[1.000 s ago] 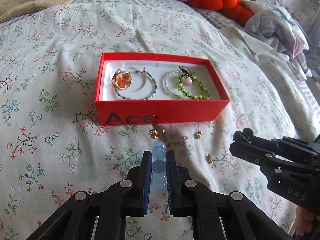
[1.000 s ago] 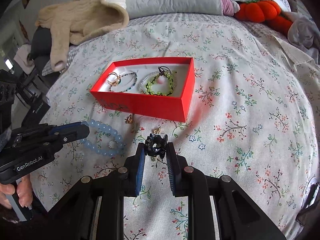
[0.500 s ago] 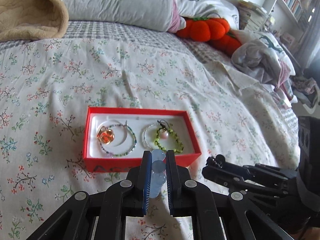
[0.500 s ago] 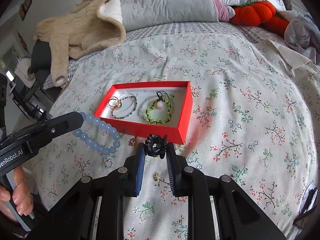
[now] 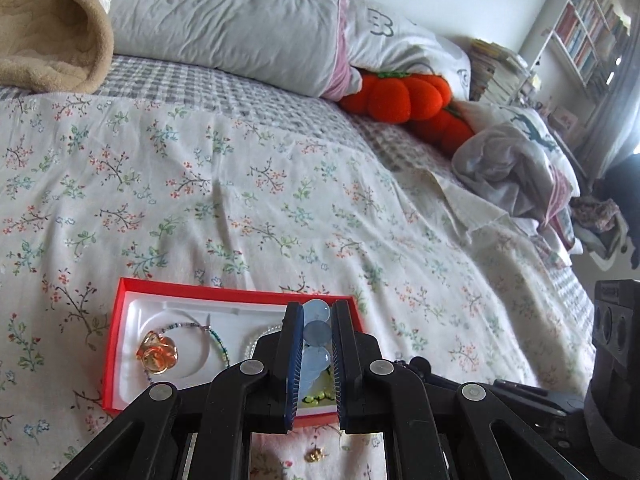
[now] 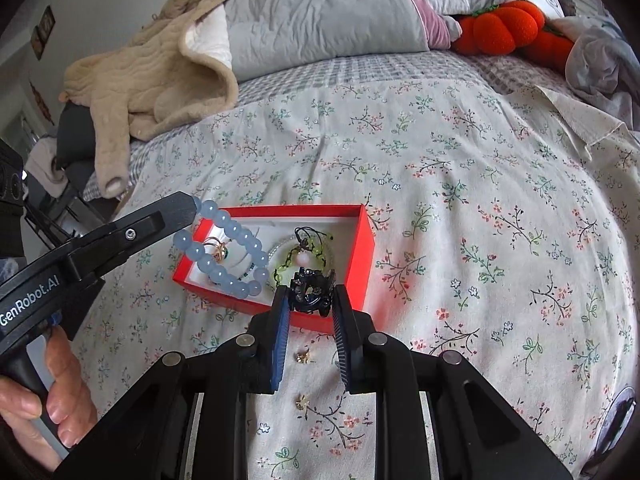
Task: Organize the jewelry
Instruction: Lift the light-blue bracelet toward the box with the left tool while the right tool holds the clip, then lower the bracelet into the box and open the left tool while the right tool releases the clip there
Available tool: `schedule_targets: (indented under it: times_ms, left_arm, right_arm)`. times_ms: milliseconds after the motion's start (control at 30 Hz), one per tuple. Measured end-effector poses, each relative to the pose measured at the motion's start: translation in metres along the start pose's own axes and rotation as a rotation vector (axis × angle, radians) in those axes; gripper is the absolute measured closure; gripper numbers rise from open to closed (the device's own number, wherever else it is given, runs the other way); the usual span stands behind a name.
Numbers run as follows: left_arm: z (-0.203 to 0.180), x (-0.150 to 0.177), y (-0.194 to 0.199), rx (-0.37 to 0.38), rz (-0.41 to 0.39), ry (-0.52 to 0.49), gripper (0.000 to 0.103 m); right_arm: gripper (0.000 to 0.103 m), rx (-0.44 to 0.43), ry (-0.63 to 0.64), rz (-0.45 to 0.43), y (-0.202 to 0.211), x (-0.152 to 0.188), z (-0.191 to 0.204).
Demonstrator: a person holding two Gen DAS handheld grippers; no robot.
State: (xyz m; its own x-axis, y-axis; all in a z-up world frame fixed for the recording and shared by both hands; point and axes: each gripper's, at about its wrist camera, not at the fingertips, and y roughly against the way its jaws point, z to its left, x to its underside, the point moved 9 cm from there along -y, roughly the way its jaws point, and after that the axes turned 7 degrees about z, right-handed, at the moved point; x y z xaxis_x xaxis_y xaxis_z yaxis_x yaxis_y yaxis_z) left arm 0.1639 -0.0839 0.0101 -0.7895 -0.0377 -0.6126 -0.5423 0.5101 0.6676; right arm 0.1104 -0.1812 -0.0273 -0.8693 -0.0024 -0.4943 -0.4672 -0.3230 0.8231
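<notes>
A red jewelry box (image 6: 366, 256) with a white liner lies on the floral bedspread. In it are an amber ring (image 5: 157, 351), a thin beaded bracelet (image 5: 218, 344) and a green beaded bracelet (image 6: 286, 270). My left gripper (image 5: 317, 312) is shut on a pale blue bead bracelet (image 6: 228, 252), which hangs above the box's left half. My right gripper (image 6: 310, 292) is shut on a small black hair clip (image 6: 311, 290), held over the box's front wall. Small gold earrings (image 6: 303, 356) lie on the bedspread in front of the box.
A grey pillow (image 6: 320, 12), a beige blanket (image 6: 152, 76) and orange plush pumpkins (image 6: 504, 26) lie at the head of the bed. Crumpled clothes (image 5: 516, 168) lie at the right. A hand (image 6: 40, 396) holds the left gripper's handle.
Both grippers have risen and moved forward toward the box. The blue bracelet now hangs over the box instead of over the bedspread in front of it.
</notes>
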Motion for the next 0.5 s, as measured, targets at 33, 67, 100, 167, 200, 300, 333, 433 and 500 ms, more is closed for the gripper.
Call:
schedule_targets:
  times_ms: [33, 67, 100, 167, 200, 300, 333, 433, 500]
  left_arm:
    - [0.005, 0.001, -0.007, -0.017, 0.012, 0.011, 0.094]
    - [0.009, 0.003, -0.013, -0.032, 0.022, 0.02, 0.094]
    - [0.014, 0.005, -0.018, -0.044, 0.033, 0.028, 0.094]
    - [0.024, 0.008, -0.023, -0.084, 0.052, 0.04, 0.094]
    - [0.028, 0.009, -0.025, -0.104, 0.058, 0.04, 0.094]
    - [0.038, 0.012, -0.026, -0.157, 0.073, 0.041, 0.094]
    - [0.042, 0.013, -0.027, -0.169, 0.081, 0.043, 0.094]
    - [0.052, 0.016, -0.028, -0.213, 0.097, 0.048, 0.094]
    - [0.055, 0.018, -0.027, -0.224, 0.109, 0.049, 0.092]
  right_arm:
    - [0.08, 0.001, -0.002, 0.0, -0.002, -0.001, -0.001]
    - [0.08, 0.001, -0.003, 0.0, -0.003, -0.002, -0.002]
    - [0.08, 0.002, -0.003, 0.003, -0.005, -0.002, -0.003]
    - [0.08, 0.002, -0.001, 0.011, -0.009, -0.002, -0.004]
    - [0.08, 0.002, 0.001, 0.014, -0.01, -0.002, -0.005]
    - [0.08, 0.004, 0.011, 0.021, -0.012, -0.002, -0.003]
    - [0.08, 0.006, 0.014, 0.021, -0.013, -0.002, -0.003]
    - [0.08, 0.006, 0.019, 0.023, -0.015, -0.003, -0.001]
    - [0.08, 0.007, 0.02, 0.026, -0.017, -0.003, -0.001]
